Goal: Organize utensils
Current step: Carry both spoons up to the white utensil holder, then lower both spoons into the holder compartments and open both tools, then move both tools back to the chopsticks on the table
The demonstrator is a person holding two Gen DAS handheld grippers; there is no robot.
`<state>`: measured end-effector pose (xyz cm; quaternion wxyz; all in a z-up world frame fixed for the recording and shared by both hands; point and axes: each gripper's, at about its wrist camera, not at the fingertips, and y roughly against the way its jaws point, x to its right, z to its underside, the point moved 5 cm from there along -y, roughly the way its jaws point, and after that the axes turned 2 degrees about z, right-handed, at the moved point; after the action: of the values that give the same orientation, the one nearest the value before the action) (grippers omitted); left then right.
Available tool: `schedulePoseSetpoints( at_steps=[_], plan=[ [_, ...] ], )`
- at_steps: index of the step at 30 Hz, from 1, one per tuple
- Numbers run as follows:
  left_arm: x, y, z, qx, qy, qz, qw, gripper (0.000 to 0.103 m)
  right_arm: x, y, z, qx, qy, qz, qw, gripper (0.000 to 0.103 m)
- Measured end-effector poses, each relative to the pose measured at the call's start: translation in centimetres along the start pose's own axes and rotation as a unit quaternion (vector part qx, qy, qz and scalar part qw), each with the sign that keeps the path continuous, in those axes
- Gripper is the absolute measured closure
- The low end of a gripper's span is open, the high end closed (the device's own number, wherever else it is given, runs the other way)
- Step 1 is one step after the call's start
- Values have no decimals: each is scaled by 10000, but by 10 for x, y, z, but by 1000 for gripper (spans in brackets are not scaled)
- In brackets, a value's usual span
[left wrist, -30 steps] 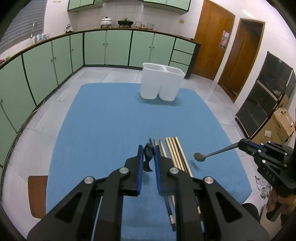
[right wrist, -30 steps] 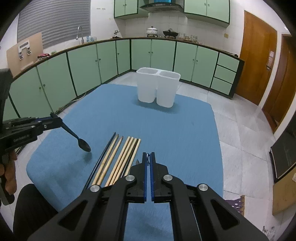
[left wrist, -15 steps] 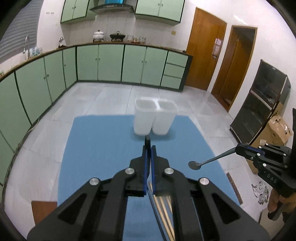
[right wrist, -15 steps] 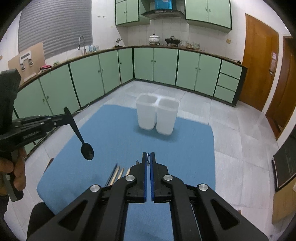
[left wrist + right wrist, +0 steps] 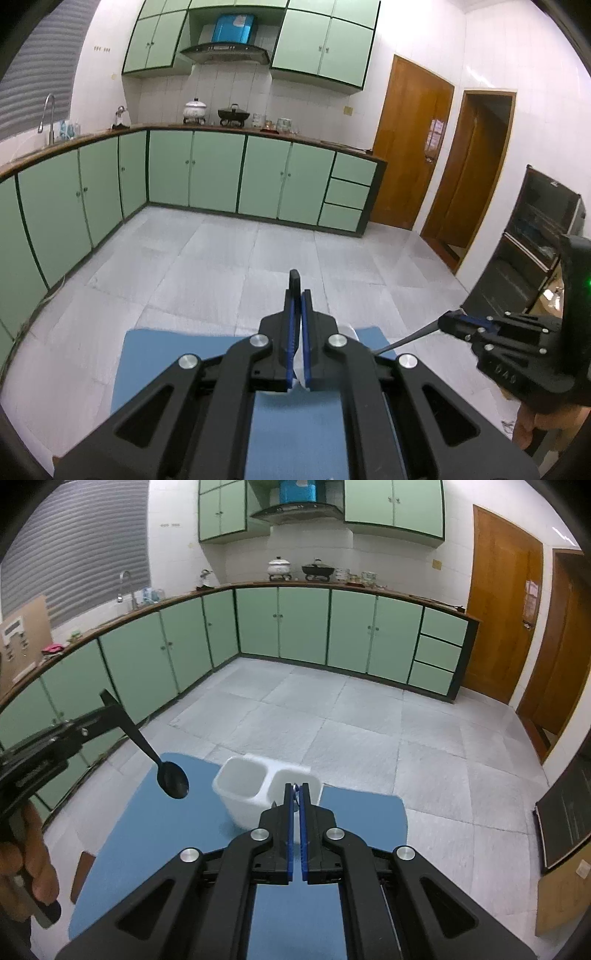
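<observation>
My left gripper (image 5: 298, 295) is shut on a black spoon; its handle end (image 5: 294, 277) sticks up between the fingers. In the right wrist view the left gripper (image 5: 110, 716) holds that black spoon (image 5: 171, 779), bowl down, left of and above the white two-compartment holder (image 5: 255, 794). My right gripper (image 5: 295, 788) is shut on a thin metal utensil, just in front of the holder's right compartment. In the left wrist view the right gripper (image 5: 448, 325) holds that metal utensil's handle (image 5: 406, 341) pointing left. The holder stands on the blue mat (image 5: 159, 834).
The blue mat (image 5: 177, 354) covers the table. A brown object (image 5: 79, 875) shows past the table's left edge. Green cabinets (image 5: 280, 627) line the far wall; wooden doors (image 5: 502, 609) are at right. A dark cabinet (image 5: 532, 243) stands to the right.
Both grippers rose and moved forward with their utensils. The chopsticks on the mat dropped out of view. The holder now lies just under my right gripper's tips.
</observation>
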<state>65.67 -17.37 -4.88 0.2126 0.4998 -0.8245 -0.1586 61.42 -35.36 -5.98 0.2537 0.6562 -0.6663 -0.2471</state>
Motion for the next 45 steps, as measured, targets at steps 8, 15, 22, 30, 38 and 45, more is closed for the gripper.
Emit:
schedulePoseSetpoints(
  at_steps=[8, 15, 22, 30, 38, 45],
  plan=[
    [-9, -87, 28, -400, -31, -136, 9991, 100, 8, -89, 12, -428, 21, 127, 9990, 100],
    [-20, -103, 50, -550, -57, -275, 9981, 75, 13, -105, 26, -440, -100, 28, 9990, 83],
    [-11, -50, 35, -231, -218, -240, 9992, 58, 24, -50, 24, -19, -269, -41, 9996, 82],
    [-6, 64, 82, 30, -356, -249, 9991, 45, 21, 60, 87, 731, -323, -94, 9968, 74],
    [-2, 177, 184, 51, -349, -352, 9988, 36, -8, 146, 207, 1062, -358, -36, 9937, 61],
    [6, 233, 272, -107, -256, -527, 9982, 27, -43, 177, 299, 1158, -271, 210, 9927, 54]
  ],
)
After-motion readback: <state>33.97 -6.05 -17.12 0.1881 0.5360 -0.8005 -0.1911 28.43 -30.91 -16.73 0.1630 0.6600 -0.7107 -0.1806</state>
